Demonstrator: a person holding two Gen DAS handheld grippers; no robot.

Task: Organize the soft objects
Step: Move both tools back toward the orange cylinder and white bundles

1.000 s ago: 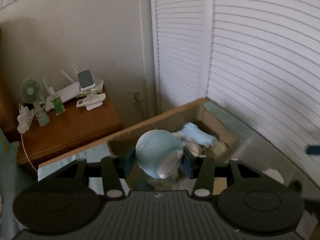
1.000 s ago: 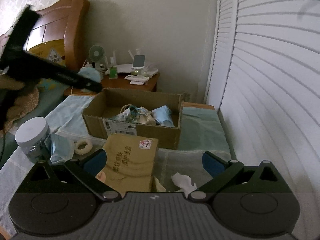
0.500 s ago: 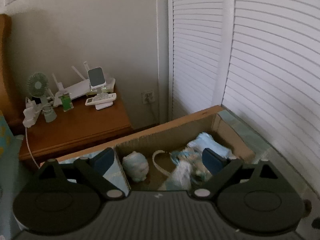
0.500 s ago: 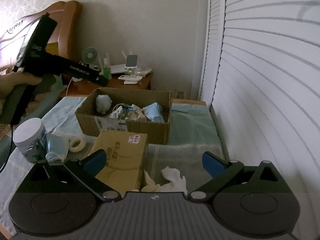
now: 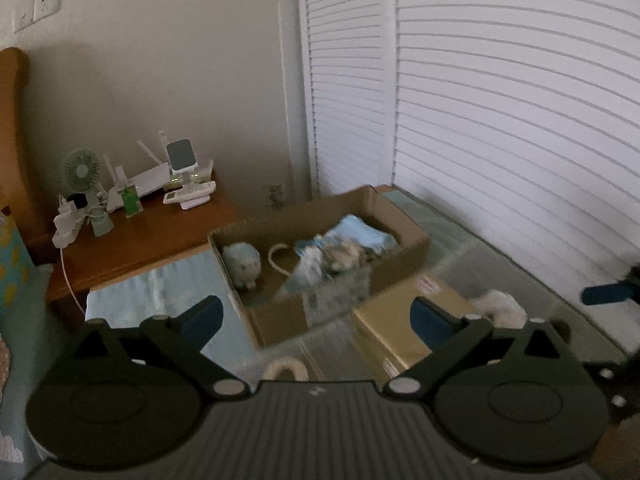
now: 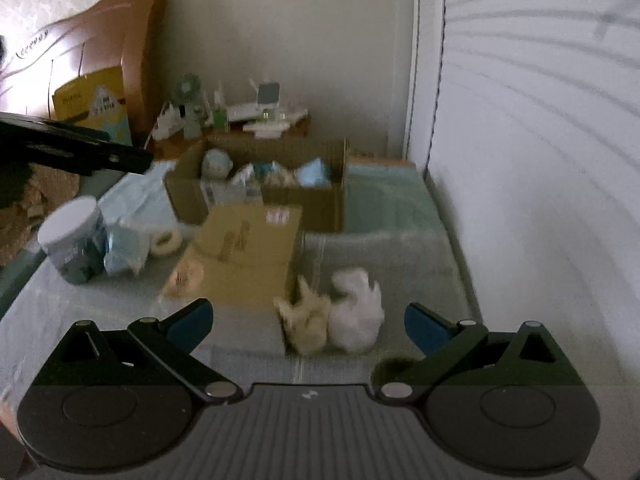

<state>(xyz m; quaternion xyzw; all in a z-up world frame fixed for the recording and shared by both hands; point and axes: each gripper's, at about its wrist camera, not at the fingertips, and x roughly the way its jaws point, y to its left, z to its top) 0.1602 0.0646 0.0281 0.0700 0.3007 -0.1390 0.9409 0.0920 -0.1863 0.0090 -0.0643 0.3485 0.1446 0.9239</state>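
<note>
- Pale blue round plush (image 5: 242, 262) lies inside the open cardboard box (image 5: 412, 236), at its left end against the wall nearest the wooden nightstand (image 5: 160, 232); in the right wrist view the same plush (image 6: 216, 164) sits in the box's far left corner.
- Rest of the box is filled with a heap of blue and white soft items (image 5: 340, 248), blurred, kinds not tellable; a thin looped cord (image 5: 276, 258) lies between plush and heap.
- Box stands on a bed with a pale green cover (image 6: 384, 208), near the far edge, beside the white louvred doors (image 5: 500, 120).
- Left gripper (image 5: 316, 316) hovers short of the box, jaws opening, wide apart, nothing between the blue pads.
- Right gripper (image 6: 306, 322) hangs low over the near part of the bed, jaws spread wide, empty; a cream soft toy (image 6: 306, 320) and a white soft toy (image 6: 356, 312) lie touching each other on the cover just ahead of it, between the finger lines but not gripped.
- Flat tan carton (image 6: 248, 252) lies in front of the box, its right edge just beside the cream toy.
- Left part of the bed: white-lidded jar (image 6: 72, 240), light blue packet (image 6: 124, 250) touching it, tape roll (image 6: 166, 240) next to the packet.
- Nightstand carries a small fan (image 5: 82, 170), a router (image 5: 152, 182) and small gadgets.
- Wooden headboard (image 6: 92, 60) at far left.
</note>
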